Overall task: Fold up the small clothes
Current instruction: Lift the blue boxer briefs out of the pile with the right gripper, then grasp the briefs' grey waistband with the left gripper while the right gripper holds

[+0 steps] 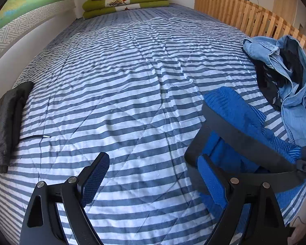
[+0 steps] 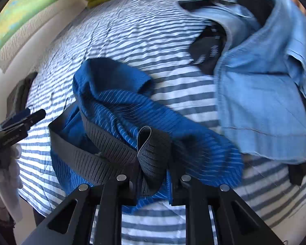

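From the left wrist, the left gripper (image 1: 151, 181) hovers with jaws spread and empty above the blue-and-white striped bed (image 1: 120, 94); the bright blue ribbed underwear with a dark grey elastic waistband (image 1: 234, 110) lies just right of them. From the right wrist, the right gripper (image 2: 153, 178) has its jaws clamped on that waistband. Pinching the opposite waistband edge would probably let the garment spread flat.

Blue pinstriped shorts (image 2: 120, 106) with grey waistband (image 2: 104, 151); blue-white striped bedcover (image 1: 132, 71); pale denim shirt (image 2: 261, 102).
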`<state>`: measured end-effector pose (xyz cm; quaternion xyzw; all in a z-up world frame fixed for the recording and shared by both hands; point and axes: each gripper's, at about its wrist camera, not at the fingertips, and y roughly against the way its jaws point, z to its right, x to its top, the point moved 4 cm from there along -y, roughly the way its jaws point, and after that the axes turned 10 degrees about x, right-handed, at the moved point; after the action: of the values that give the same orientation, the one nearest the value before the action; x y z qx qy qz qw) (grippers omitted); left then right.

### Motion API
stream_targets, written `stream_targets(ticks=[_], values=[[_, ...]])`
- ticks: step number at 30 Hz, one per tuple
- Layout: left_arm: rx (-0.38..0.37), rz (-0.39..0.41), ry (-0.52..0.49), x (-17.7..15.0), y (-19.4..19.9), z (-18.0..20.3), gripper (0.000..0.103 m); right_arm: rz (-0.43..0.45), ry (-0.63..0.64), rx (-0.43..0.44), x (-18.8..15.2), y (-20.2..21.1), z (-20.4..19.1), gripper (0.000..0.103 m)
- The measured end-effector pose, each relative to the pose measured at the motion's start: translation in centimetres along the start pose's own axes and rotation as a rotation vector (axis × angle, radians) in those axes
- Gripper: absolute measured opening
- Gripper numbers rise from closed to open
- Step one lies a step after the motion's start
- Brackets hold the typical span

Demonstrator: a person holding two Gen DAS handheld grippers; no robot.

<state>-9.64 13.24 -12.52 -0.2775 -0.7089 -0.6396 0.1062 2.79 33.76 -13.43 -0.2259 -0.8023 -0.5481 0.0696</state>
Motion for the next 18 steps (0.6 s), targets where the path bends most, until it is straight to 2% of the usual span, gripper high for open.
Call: stream_targets(ticks=[3,7,10,12,15,16,17,18], values=[[-0.089,-0.015,0.006,0.9,-0.9,1.6,0.091,0.071,-0.113,0.007,-1.4,4.1,4.3,0.016],[-0.152,-0.005,-0.048,1.4,-1.0,4.9,0.091,0.085,-0.183,0.021,-3.1,6.4,7.8,0.016],[-0.155,0.014,-0.126,1.6,-1.0,7.6,0.091,0.092,-0.148,0.007,-3.5,7.0,8.1,0.016],[-0.121,0.026,-0.180,1.8,-1.2,9.1,0.091,0.090,-0.131,0.000,-3.5,6.8,8.0,0.016],[-0.111,0.037,-0.248,2.4,-2.4,11.0,0.091,0.099,-0.130,0.005,-3.2,6.6,8.0,0.020],[-0.103,0.016,-0.256,2.5,-3.2,11.5,0.087,0.108,-0.132,0.002,-3.3,6.5,7.9,0.020],[-0.115,-0.013,-0.250,2.3,-3.7,11.9,0.062,0.116,-0.135,0.000,-3.3,6.6,8.0,0.020],[-0.133,-0.047,-0.231,2.1,-4.2,12.0,0.041,0.121,-0.143,-0.002,-3.3,6.5,8.0,0.020]])
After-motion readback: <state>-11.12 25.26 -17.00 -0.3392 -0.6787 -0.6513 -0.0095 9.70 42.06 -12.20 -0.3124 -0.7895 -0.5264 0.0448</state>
